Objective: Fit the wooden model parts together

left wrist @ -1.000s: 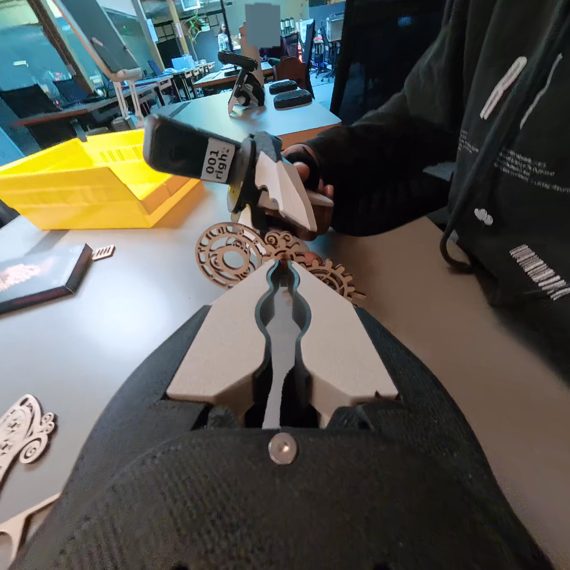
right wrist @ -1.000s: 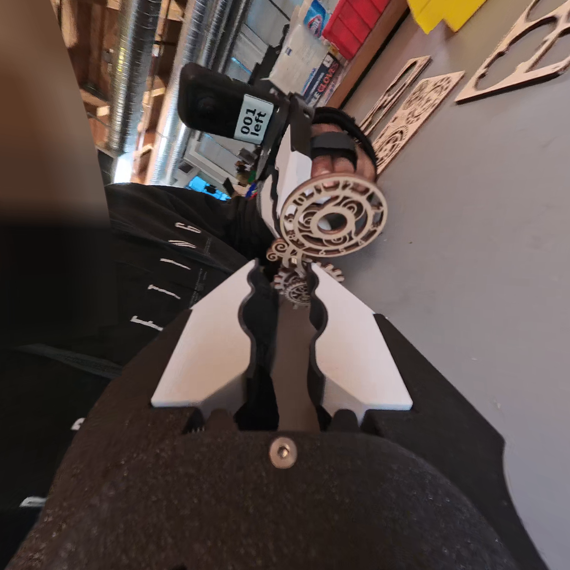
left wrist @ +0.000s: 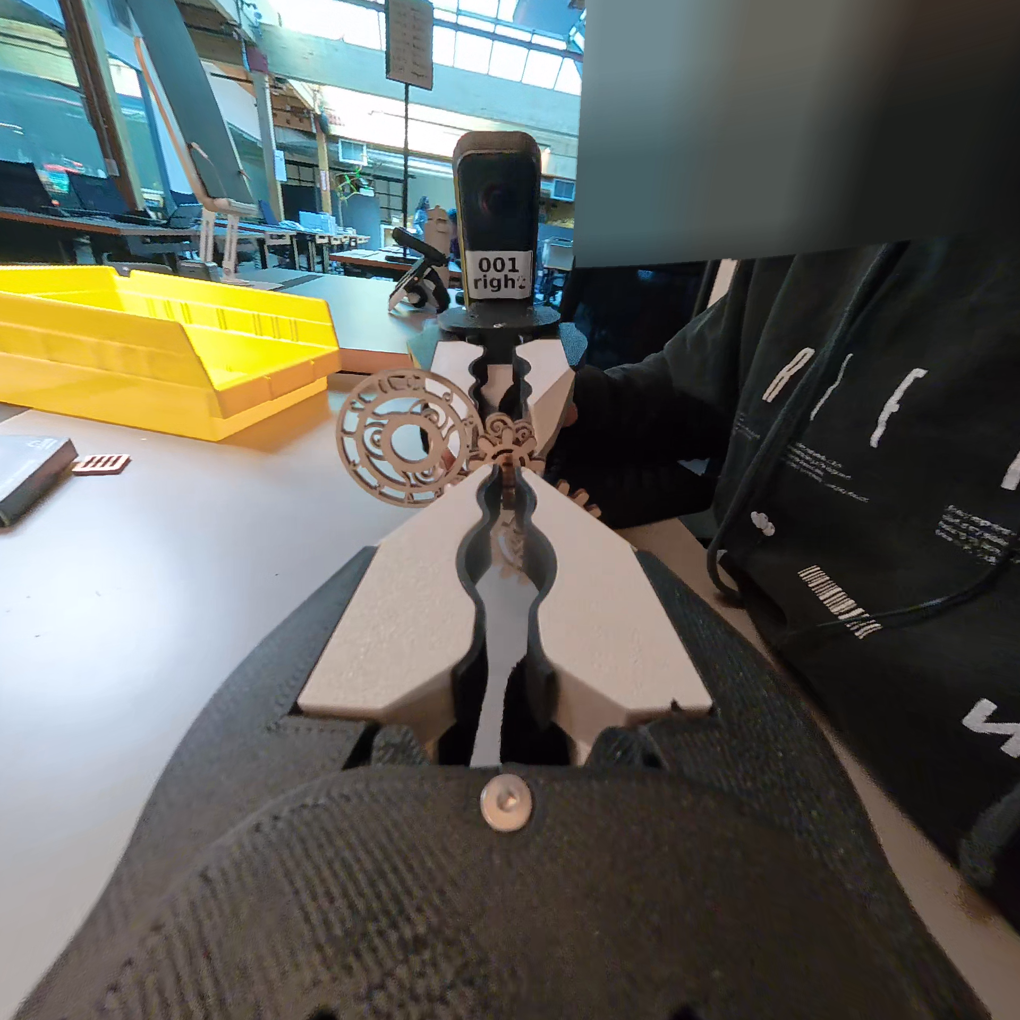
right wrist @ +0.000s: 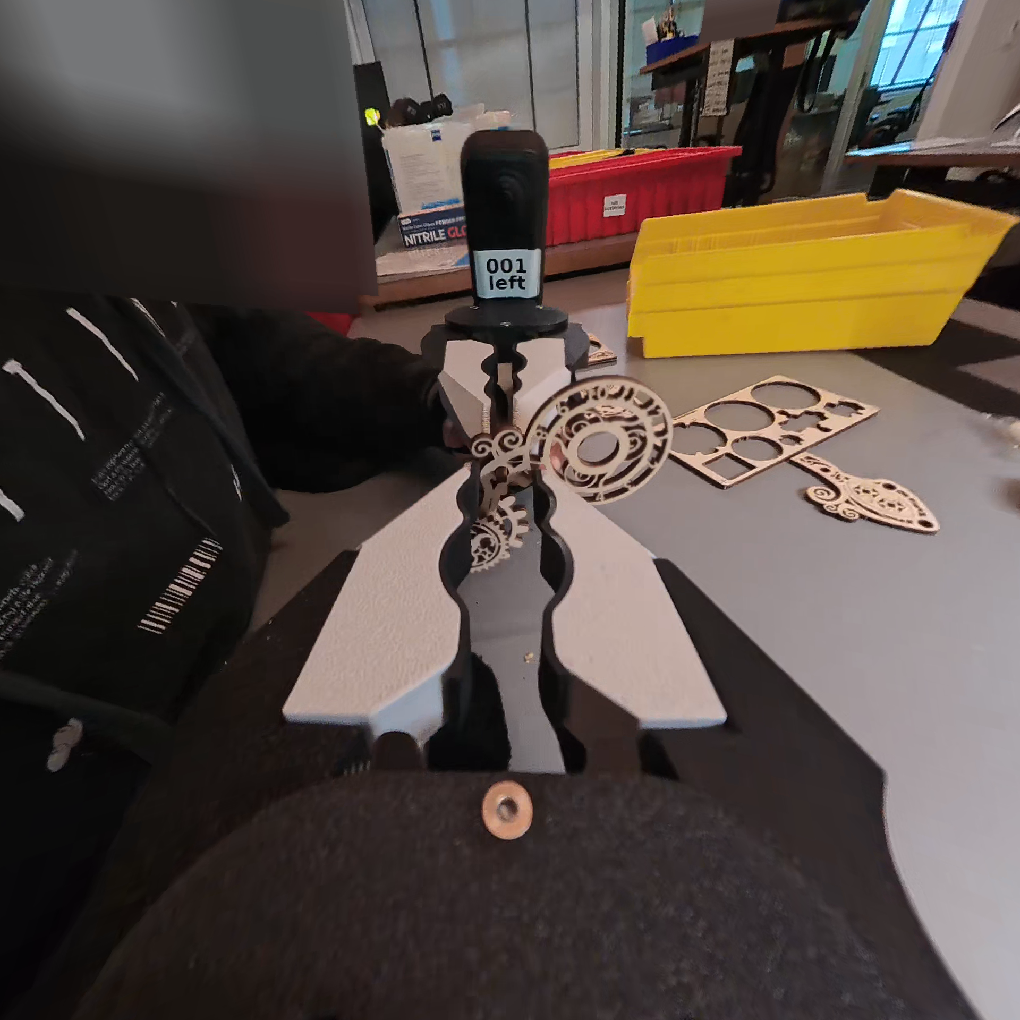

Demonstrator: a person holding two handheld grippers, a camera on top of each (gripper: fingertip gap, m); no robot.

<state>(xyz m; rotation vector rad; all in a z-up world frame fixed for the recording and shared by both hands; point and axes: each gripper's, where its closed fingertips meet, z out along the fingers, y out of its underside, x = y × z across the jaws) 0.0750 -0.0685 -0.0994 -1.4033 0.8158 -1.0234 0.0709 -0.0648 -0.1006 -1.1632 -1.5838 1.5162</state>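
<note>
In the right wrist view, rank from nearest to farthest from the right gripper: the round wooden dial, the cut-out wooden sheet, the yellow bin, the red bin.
1. Round wooden dial, just beyond the right gripper, slightly right.
2. Cut-out wooden sheet, flat on the table, right.
3. Yellow bin, farther back, right.
4. Red bin, behind the table edge.

The left gripper (left wrist: 505,474) reaches up from the bottom centre of the left wrist view, its pale fingers (left wrist: 419,601) drawn in until only a narrow slit shows at the tips. The right gripper (right wrist: 502,480) fills the lower half of the right wrist view the same way, level, its tips closed to a slightly wider gap. The two face each other tip to tip mid-frame, and a black sleeve (left wrist: 651,441) runs from each toward the frame's edge.
</note>
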